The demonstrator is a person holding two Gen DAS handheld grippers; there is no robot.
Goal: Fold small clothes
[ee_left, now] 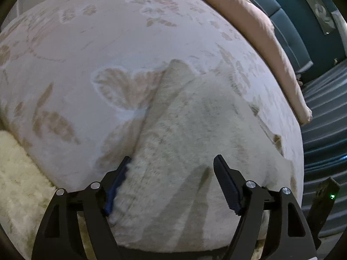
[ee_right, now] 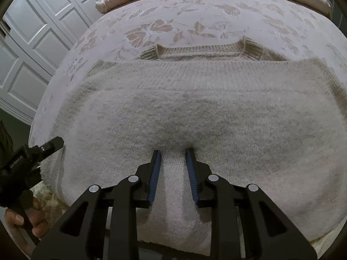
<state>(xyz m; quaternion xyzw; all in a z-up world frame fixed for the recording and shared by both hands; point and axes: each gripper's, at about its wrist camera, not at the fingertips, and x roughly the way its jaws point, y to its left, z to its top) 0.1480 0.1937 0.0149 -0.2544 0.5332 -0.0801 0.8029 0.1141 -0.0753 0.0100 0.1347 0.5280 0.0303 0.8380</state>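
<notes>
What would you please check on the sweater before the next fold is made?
1. Left hand-held gripper open, clear of the knit: ok.
2. Right hand-held gripper released: cannot tell; a ridge of knit sits between its pads.
3. Sweater folded with hem just below collar: ok.
4. Sweater fully on the floral bedspread: not ok; the near edge overhangs.
5. Fold edges even: cannot tell.

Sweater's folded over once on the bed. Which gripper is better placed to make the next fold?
Probably right. The right gripper already has a ridge of the sweater between its jaws at mid-hem. The left gripper stands wide open at the side edge, gripping nothing.
</notes>
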